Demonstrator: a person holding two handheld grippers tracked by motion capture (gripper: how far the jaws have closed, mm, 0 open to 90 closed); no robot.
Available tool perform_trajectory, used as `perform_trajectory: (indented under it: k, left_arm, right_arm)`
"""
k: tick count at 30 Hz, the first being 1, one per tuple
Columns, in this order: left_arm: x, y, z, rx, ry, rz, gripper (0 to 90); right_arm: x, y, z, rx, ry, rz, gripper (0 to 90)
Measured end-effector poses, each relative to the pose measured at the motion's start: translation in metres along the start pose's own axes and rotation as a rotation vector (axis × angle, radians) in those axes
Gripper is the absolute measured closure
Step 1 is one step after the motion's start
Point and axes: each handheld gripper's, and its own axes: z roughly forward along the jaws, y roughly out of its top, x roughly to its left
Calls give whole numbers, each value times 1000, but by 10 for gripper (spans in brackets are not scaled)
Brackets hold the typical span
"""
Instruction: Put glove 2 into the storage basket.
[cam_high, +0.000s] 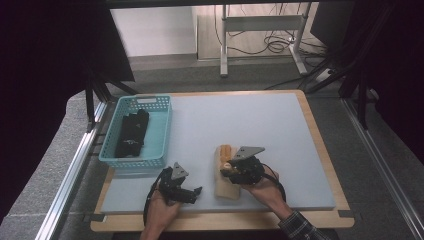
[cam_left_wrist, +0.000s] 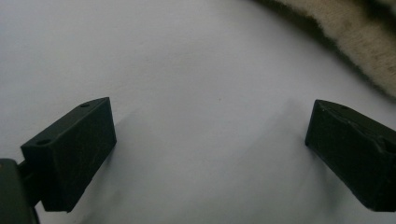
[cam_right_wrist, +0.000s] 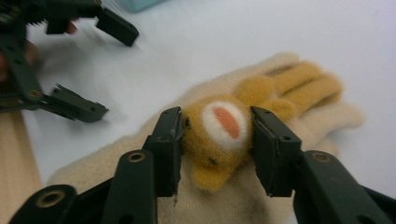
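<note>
On mat (cam_high: 260, 125), bear head (cam_right_wrist: 222, 133) between right jaws

The glove (cam_right_wrist: 280, 140) is cream with a yellow-brown bear face (cam_right_wrist: 219, 135) and a pink nose; the basket (cam_high: 159, 131) is blue-green; the mat (cam_high: 240, 125) is pale grey; both grippers are black.

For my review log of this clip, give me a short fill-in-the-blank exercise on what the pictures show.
1. The right gripper has its fingers on either side of the ____ of the yellow felt bear on the cream knitted glove.
2. The left gripper stands ____ over the pale grey mat.
3. The black folded fabric item lies in the ____ plastic basket.

Missing words: head; open; teal
</note>
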Motion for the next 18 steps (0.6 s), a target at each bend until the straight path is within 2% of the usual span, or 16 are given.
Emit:
perform_trajectory:
  k: [4, 7, 10, 11, 13, 16, 18]
  left_arm:
    - [0, 0, 0, 0, 1, 2, 22]
    - [0, 0, 0, -2, 0, -1, 22]
    - [0, 0, 0, -2, 0, -1, 21]
    - [0, 0, 0, -4, 0, -2, 22]
    - [0, 0, 0, 0, -1, 0, 22]
    - [0, 0, 0, 2, -1, 2, 22]
    - [0, 0, 0, 2, -1, 1, 22]
  right_arm:
    - [-1, -3, 5, -15, 11, 29, 402]
    - [-4, 1, -4, -37, 2, 27, 356]
    - [-12, 0, -20, -63, -19, 36, 366]
    - [-15, -2, -24, -66, -29, 42, 383]
    - [-23, -9, -32, -67, -55, 57, 477]
    - [-33, -24, -38, -53, -54, 102, 641]
    - [-35, -34, -38, -38, -51, 108, 734]
